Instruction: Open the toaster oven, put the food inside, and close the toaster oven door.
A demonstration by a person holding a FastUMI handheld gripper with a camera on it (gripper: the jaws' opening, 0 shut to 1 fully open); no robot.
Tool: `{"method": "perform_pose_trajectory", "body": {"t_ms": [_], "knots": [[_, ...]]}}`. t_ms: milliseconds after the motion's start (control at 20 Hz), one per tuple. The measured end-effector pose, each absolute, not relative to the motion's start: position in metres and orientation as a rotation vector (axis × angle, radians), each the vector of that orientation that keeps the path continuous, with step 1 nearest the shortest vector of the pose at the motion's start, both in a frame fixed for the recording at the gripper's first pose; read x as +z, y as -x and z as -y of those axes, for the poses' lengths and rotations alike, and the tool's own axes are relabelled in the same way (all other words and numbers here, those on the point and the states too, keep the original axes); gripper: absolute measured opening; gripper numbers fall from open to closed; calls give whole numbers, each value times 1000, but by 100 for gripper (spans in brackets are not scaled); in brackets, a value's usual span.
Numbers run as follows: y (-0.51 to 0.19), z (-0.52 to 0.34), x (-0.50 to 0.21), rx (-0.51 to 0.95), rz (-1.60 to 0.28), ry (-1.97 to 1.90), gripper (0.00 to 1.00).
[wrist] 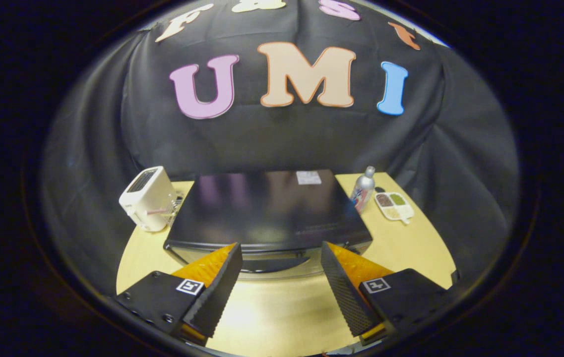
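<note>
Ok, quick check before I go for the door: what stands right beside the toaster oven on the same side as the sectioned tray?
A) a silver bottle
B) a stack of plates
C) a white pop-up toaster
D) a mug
A: the silver bottle stands at the toaster oven's far corner, next to the sectioned tray; the open gripper faces the oven's front.

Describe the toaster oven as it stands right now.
The toaster oven is a dark, glossy box seen from above, with a small pale sticker near the back of its top. It sits on the wooden table, door apparently shut, handle just ahead of the open gripper, untouched. A white toaster stands beside it.
</note>
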State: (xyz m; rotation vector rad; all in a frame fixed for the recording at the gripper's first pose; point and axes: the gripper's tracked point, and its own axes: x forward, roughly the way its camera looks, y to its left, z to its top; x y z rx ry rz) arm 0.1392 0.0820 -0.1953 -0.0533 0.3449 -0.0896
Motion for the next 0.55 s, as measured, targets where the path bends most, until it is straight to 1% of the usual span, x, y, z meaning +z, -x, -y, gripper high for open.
{"method": "perform_pose_trajectory", "body": {"t_ms": [250,550], "knots": [[-133,-61,-130,-95,-194,65,99],[-118,-63,-77,-17,-56,35,99]]}}
